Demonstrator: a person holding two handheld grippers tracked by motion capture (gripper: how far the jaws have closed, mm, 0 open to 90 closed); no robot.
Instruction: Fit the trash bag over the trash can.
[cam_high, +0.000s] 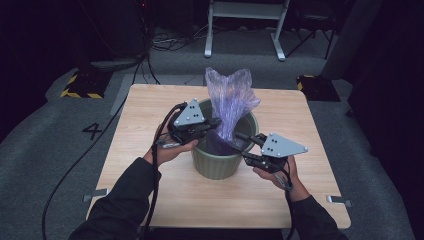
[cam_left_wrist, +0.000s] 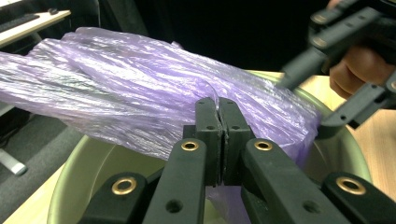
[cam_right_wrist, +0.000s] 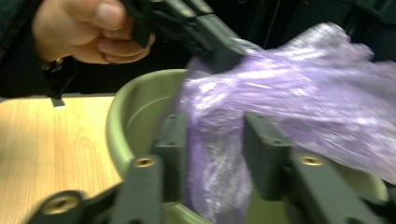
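Note:
A green bin (cam_high: 220, 165) stands in the middle of the wooden table (cam_high: 145, 105). A crinkled purple plastic bag (cam_high: 231, 95) rises out of it, its lower part inside. My left gripper (cam_high: 216, 123) reaches over the bin's left rim; in the left gripper view its jaws (cam_left_wrist: 218, 109) are pressed together, shut on a fold of the bag (cam_left_wrist: 116, 79). My right gripper (cam_high: 242, 140) comes in over the right rim. Its jaws (cam_right_wrist: 217, 130) stand apart, open, with the bag (cam_right_wrist: 303, 88) between them above the bin (cam_right_wrist: 130, 107).
Bare tabletop surrounds the bin on every side. Beyond the table's far edge stand a white frame (cam_high: 245, 30) and two yellow-and-black floor blocks (cam_high: 82, 86) (cam_high: 315, 86). A black cable (cam_high: 90, 150) trails off the table's left side.

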